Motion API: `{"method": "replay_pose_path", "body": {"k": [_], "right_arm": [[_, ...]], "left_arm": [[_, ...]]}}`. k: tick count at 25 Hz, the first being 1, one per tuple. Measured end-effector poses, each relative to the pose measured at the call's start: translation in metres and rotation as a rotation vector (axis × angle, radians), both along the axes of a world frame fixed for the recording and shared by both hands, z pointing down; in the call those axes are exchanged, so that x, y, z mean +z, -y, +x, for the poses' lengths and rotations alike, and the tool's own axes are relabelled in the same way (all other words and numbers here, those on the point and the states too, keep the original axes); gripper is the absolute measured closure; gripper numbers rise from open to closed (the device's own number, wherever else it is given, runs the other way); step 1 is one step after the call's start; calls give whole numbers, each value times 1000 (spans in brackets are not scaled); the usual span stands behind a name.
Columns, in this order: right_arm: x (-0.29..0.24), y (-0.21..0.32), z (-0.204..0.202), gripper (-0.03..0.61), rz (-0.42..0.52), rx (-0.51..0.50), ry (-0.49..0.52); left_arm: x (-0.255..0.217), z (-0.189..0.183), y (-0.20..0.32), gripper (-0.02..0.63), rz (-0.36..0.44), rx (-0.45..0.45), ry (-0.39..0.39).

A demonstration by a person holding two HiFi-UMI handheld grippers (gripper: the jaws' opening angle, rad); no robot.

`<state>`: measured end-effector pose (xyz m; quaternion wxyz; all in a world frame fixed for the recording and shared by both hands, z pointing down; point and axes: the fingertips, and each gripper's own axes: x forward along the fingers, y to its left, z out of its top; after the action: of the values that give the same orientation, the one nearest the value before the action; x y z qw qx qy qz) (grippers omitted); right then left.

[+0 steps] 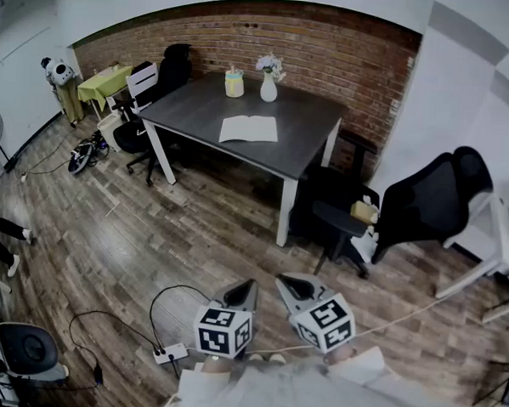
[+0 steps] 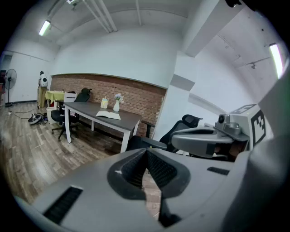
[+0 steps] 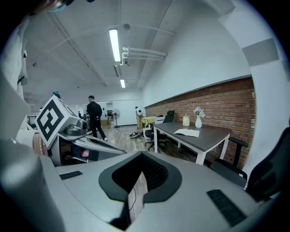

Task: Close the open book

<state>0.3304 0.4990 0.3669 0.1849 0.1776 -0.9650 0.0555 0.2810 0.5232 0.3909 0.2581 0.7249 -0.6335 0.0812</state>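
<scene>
We find no legible text, number, brand or sign in any view. The left marker cube (image 1: 224, 330) and right marker cube (image 1: 327, 320) bear only black-and-white square patterns. Pages of the open book (image 1: 249, 129), mid-surface (image 1: 191, 110), are too small to read.

An office: brick wall (image 1: 331, 49), grey desk (image 1: 200, 110), black swivel chairs (image 1: 433, 203), strip lights (image 3: 114, 44).

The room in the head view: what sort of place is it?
Likely an office or workroom: a grey table holding an open book stands by a brick wall, with black swivel chairs around it and a power strip on the floor.
</scene>
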Motion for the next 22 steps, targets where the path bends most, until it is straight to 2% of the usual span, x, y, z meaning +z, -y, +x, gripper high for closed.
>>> {"method": "replay_pose_path", "body": {"k": [8,13,15,19,22], "right_arm": [[2,-8,-14,572,41,-21,20],[6,-15,-14,572,24,-16,-24],[4,-19,-17,572,22,-11,-11],[-10,-28,-27,572,34,6,82],[-7,-37,-35,572,47,15,79]], "left_arm": [[8,-4,-4,609,-20,19,0],[6,-2,-6,609,-6,37,17],[2,-4,-8,609,14,47,13],[-6,-14,-14,607,74,60,45],[-7,-21,-19,607,92,67,48]]}}
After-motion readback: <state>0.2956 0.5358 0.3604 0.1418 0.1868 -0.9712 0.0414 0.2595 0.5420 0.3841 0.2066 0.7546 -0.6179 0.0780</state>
